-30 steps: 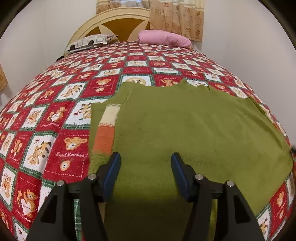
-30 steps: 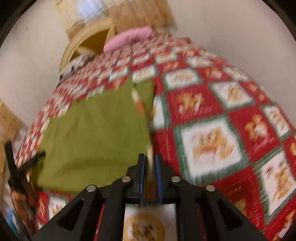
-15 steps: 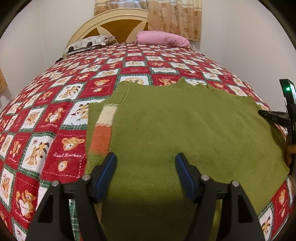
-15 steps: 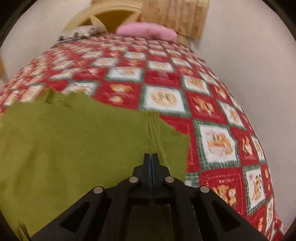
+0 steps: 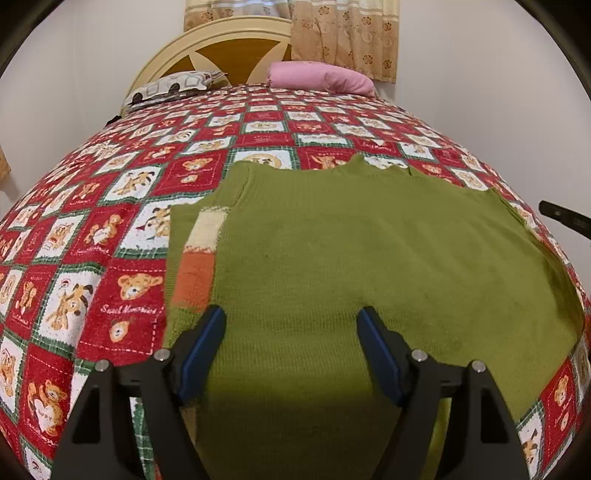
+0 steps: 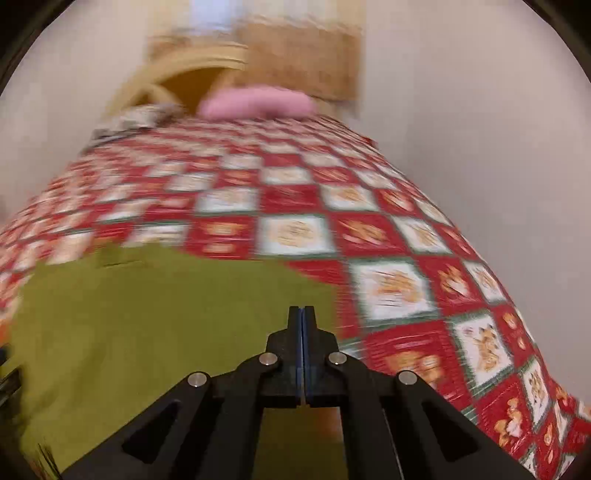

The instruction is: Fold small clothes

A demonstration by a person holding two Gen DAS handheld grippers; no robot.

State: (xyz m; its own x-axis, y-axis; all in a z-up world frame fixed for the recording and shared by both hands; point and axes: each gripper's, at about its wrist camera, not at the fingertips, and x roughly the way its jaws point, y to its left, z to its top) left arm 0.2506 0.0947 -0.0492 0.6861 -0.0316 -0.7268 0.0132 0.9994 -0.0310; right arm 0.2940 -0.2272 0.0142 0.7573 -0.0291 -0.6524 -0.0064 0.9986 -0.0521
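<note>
A small green knit sweater (image 5: 362, 258) lies flat on the bed, one sleeve with a cream and orange stripe (image 5: 199, 258) folded along its left side. My left gripper (image 5: 291, 321) is open, its blue-padded fingers (image 5: 207, 339) spread over the sweater's near hem. In the blurred right wrist view the sweater (image 6: 147, 314) fills the lower left. My right gripper (image 6: 303, 310) is shut with nothing between its pads, above the sweater's right edge. A dark part of the right gripper (image 5: 565, 218) shows at the right edge of the left wrist view.
The bed has a red, white and green teddy-bear quilt (image 5: 110, 229). A pink pillow (image 5: 321, 77) and a patterned pillow (image 5: 173, 88) lie at the cream headboard (image 5: 229, 48). White walls stand close on both sides; a curtain (image 5: 347, 33) hangs behind.
The right gripper has swung from the sweater's side to above its right edge and is still moving. The left gripper has lifted back slightly and stays open.
</note>
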